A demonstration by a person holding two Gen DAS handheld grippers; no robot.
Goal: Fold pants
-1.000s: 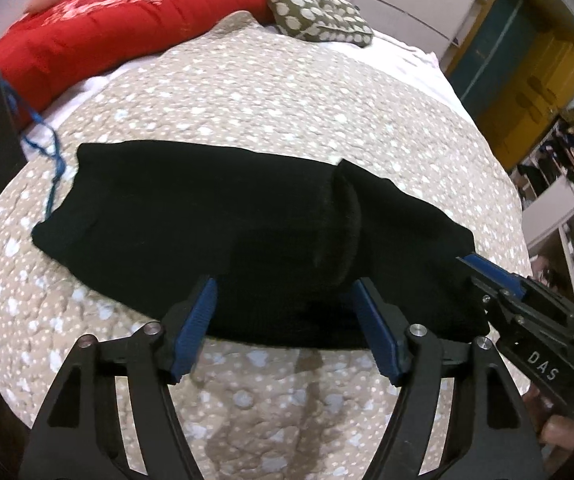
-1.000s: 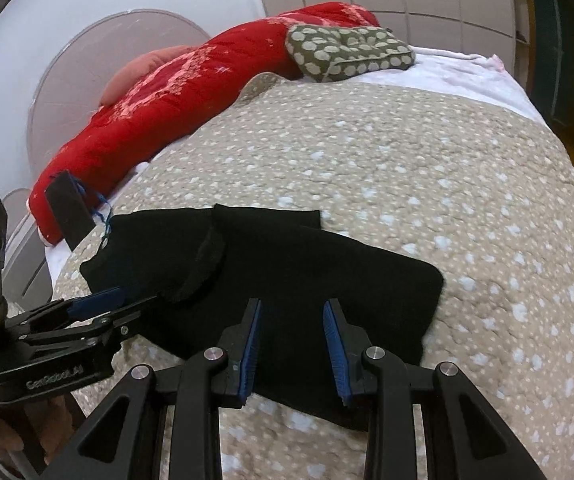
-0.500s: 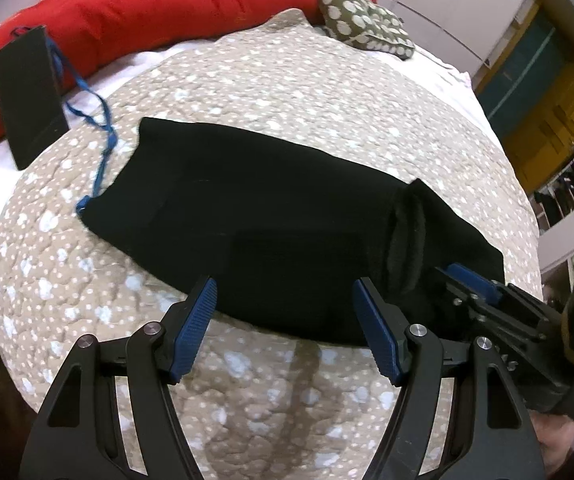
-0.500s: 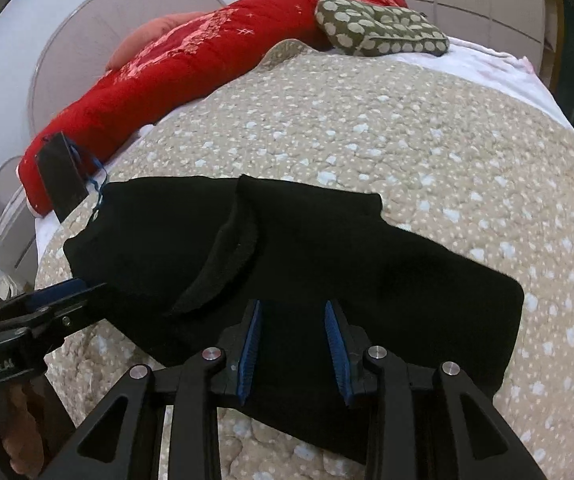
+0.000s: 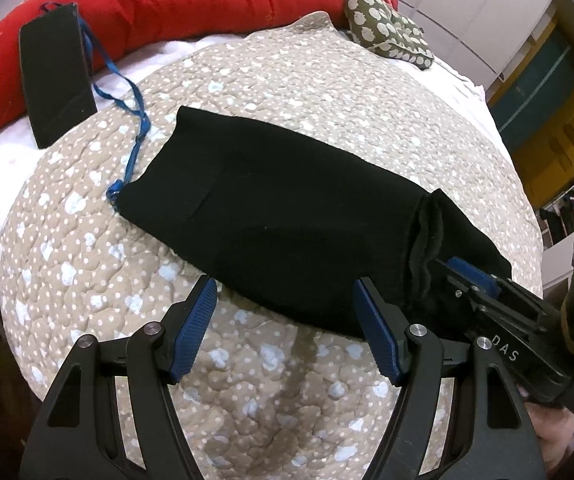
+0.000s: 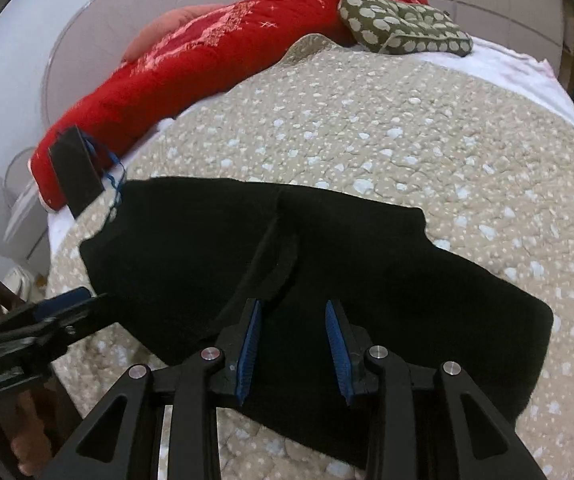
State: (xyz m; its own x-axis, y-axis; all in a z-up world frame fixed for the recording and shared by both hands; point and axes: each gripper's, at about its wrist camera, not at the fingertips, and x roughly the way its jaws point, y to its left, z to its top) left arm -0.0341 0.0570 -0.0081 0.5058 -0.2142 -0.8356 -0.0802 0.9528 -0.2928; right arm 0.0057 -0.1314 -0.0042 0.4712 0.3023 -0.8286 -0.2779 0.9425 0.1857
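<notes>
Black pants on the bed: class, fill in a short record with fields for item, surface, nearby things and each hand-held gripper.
item: black pants, lying folded lengthwise
surface: beige dotted quilt
nearby: black phone with blue lanyard, red blanket, spotted cushion
left hand-held gripper: open, at pants' near edge
right hand-held gripper: open over pants

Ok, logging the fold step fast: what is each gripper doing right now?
Left gripper: jaws wide open, empty, at the near edge of the black pants.
Right gripper: jaws partly open over the pants, nothing gripped.
</notes>
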